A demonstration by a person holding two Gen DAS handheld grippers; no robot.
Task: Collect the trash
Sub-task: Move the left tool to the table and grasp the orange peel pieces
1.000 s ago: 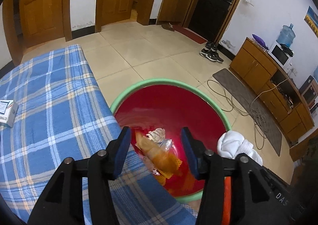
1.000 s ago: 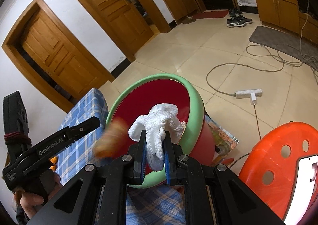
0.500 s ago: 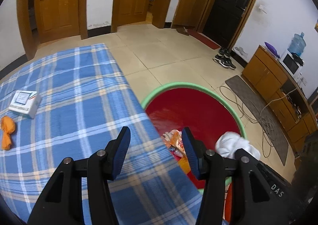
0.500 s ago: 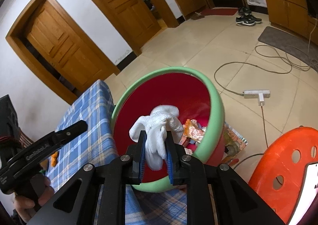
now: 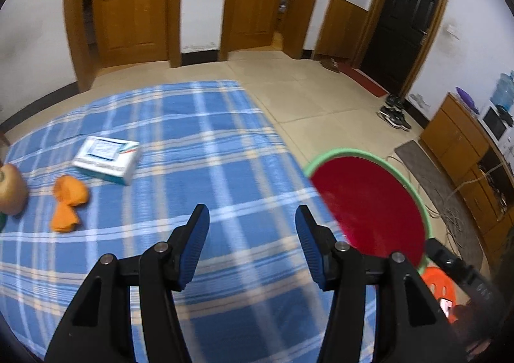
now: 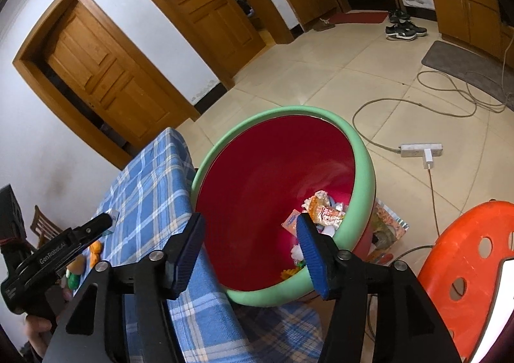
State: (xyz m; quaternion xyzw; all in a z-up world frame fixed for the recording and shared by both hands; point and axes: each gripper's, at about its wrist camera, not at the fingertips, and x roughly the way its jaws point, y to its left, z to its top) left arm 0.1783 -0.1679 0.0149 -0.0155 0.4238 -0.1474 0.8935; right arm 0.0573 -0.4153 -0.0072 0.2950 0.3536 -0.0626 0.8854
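In the left wrist view, the left gripper is seen over the blue plaid cloth, its jaws held apart with nothing between them. On the cloth, well to the left of the fingers, a crumpled orange wrapper is seen lying, with a small white box just beyond it and a tan rounded object at the picture's left edge. The red basin with the green rim is seen at the cloth's right edge, only its bare red inner wall showing. In the right wrist view, the right gripper is held above the basin; its jaws have just been opening and now stand apart, with nothing pressed between the blue pads. Trash is seen gathered in the basin's bottom: a crumpled snack wrapper among other scraps, with a white piece partly hidden behind the right finger. An orange plastic stool is seen at the lower right, and a power strip on the tiled floor. The left gripper is seen at the far left above the cloth.
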